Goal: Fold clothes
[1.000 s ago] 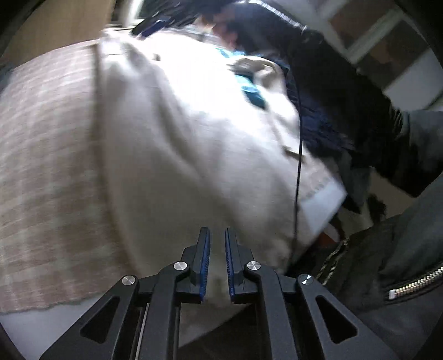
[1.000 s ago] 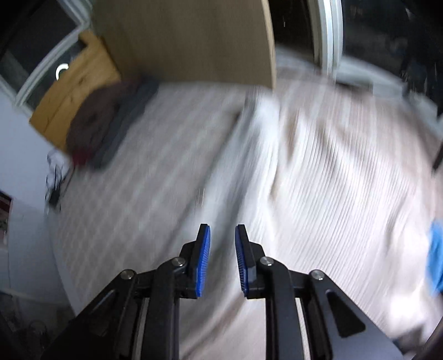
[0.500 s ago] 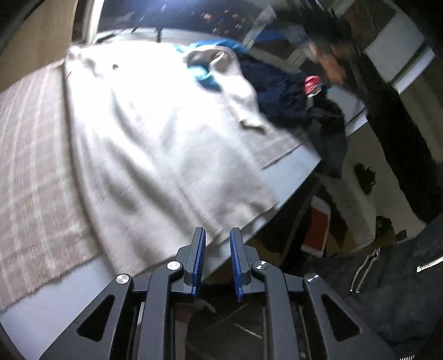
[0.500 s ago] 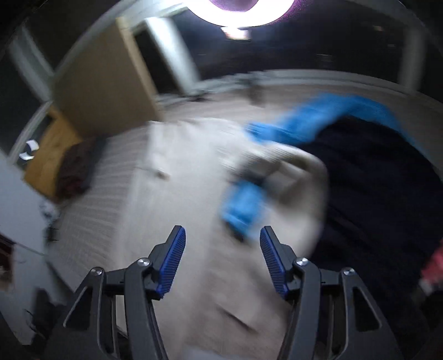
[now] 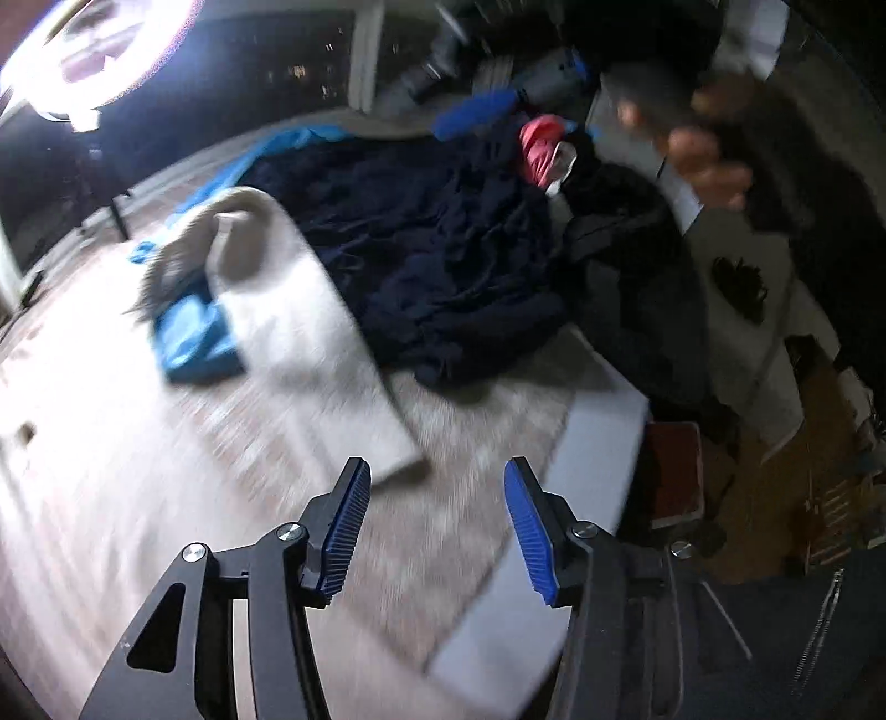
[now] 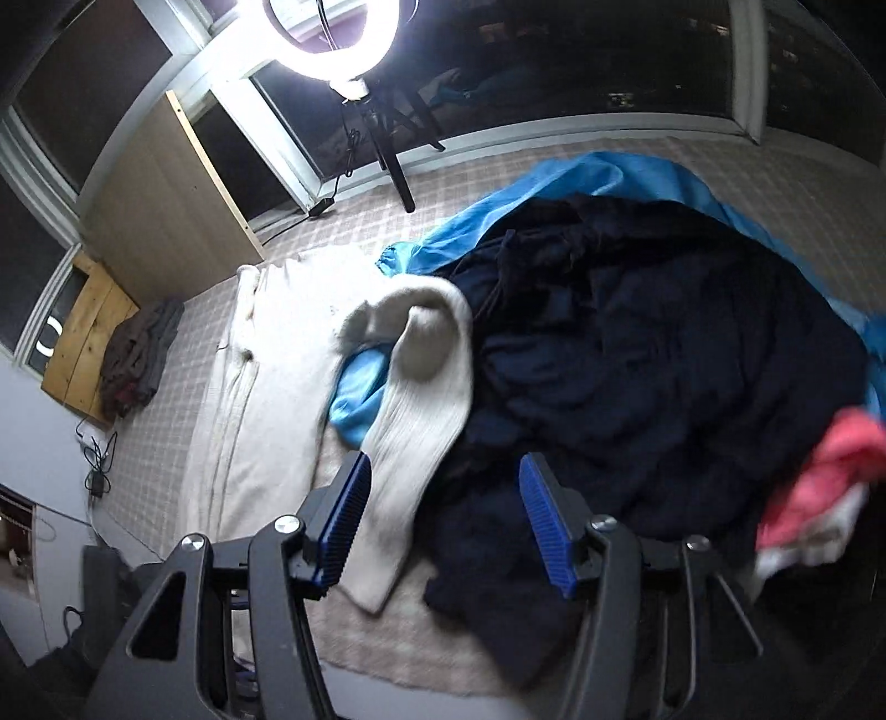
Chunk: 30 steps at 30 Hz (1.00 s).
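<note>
A cream knit sweater (image 6: 277, 354) lies spread on the checked bed cover, its sleeve (image 6: 421, 421) stretched toward me over a blue garment (image 6: 360, 399). In the left wrist view the sleeve (image 5: 310, 343) ends just beyond my left gripper (image 5: 434, 526), which is open and empty above the cover. My right gripper (image 6: 440, 526) is open and empty, hovering over the sleeve's cuff end and the edge of a dark navy clothes pile (image 6: 637, 360). The navy pile also shows in the left wrist view (image 5: 443, 260).
A red and white garment (image 6: 830, 471) lies at the pile's right. A folded dark stack (image 6: 138, 360) sits at the bed's far left by a wooden board. A ring light on a stand (image 6: 332, 39) stands behind the bed. The bed edge (image 5: 598, 443) drops to the floor on the right.
Both grippers have opened wide from nearly shut. Both views have swung from the sweater's body toward the sleeve and the navy pile.
</note>
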{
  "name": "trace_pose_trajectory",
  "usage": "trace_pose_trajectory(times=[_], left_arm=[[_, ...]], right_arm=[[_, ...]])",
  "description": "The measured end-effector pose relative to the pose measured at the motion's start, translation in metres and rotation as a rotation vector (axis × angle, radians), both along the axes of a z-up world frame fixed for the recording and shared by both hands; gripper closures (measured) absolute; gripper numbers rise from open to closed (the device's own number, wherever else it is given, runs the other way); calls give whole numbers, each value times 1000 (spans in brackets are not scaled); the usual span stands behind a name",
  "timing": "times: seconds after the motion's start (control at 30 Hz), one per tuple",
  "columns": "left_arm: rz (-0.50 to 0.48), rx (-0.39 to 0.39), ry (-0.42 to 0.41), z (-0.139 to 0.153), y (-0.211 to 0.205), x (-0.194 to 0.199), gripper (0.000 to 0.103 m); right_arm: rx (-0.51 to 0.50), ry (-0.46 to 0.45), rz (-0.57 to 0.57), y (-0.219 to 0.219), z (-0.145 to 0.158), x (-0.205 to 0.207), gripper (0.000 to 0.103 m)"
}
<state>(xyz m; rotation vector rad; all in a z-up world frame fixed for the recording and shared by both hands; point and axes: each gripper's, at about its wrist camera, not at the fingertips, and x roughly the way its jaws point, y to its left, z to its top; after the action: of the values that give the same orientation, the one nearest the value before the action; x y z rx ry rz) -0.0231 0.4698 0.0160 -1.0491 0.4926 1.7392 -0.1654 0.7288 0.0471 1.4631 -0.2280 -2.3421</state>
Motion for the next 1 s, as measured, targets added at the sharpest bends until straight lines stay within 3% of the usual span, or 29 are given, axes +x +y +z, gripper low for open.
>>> trace_pose_trajectory(times=[0.13, 0.2, 0.23, 0.3, 0.4, 0.5, 0.6, 0.67, 0.7, 0.77, 0.83, 0.87, 1.0], left_arm=[[19, -106, 14, -29, 28, -17, 58], [40, -105, -29, -41, 30, -29, 81], [48, -90, -54, -45, 30, -34, 102], [65, -45, -97, -48, 27, -41, 103], [95, 48, -281, -38, 23, -44, 103], [52, 296, -470, 5, 21, -23, 103], [-77, 343, -393, 46, 38, 12, 103], [-52, 229, -211, 52, 46, 25, 100], [-9, 164, -160, 45, 44, 22, 98], [76, 37, -62, 30, 38, 16, 76], [131, -87, 15, 8, 26, 7, 72], [140, -138, 25, -3, 23, 3, 71], [110, -199, -3, -25, 32, 0, 58]], right_arm=[[0, -27, 56, -1, -11, -36, 48], [15, -35, 94, -7, -17, -54, 48], [23, -38, 116, -11, -20, -65, 48], [34, -43, 149, -20, -27, -83, 48], [54, -59, 200, -35, -39, -113, 48], [62, -63, 250, -52, -46, -138, 48], [41, -53, 307, -73, -48, -161, 48], [62, -65, 332, -85, -52, -171, 48], [64, -71, 337, -88, -53, -173, 48], [55, -74, 346, -92, -53, -173, 48], [55, -73, 356, -93, -53, -170, 48], [60, -73, 362, -94, -53, -168, 48], [62, -73, 368, -89, -53, -163, 48]])
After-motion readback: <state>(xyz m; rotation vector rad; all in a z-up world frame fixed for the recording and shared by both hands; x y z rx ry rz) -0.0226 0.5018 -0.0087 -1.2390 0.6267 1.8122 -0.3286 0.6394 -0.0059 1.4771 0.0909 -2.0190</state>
